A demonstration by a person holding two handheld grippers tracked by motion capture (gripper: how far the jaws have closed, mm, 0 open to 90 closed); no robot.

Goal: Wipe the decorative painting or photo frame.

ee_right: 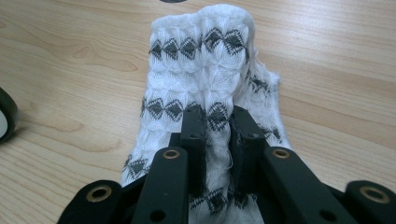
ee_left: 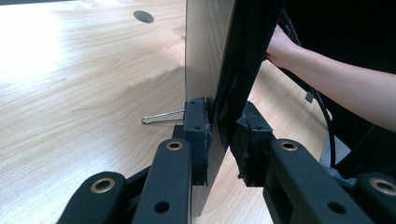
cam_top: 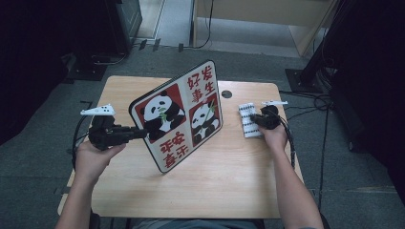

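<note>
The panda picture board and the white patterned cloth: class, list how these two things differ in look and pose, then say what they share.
1. The flat, stiff panda picture board bears red panels with pandas; the soft white knitted cloth has rows of dark diamonds.
2. The board stands tilted on its lower edge; the cloth lies on the wooden table.
3. The board is much larger than the cloth.
Shared: each is pinched by a gripper, left gripper on the board, right gripper on the cloth.

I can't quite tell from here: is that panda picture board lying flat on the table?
No, the panda board stands tilted on its lower edge on the table, clamped at its side by the left gripper.
</note>
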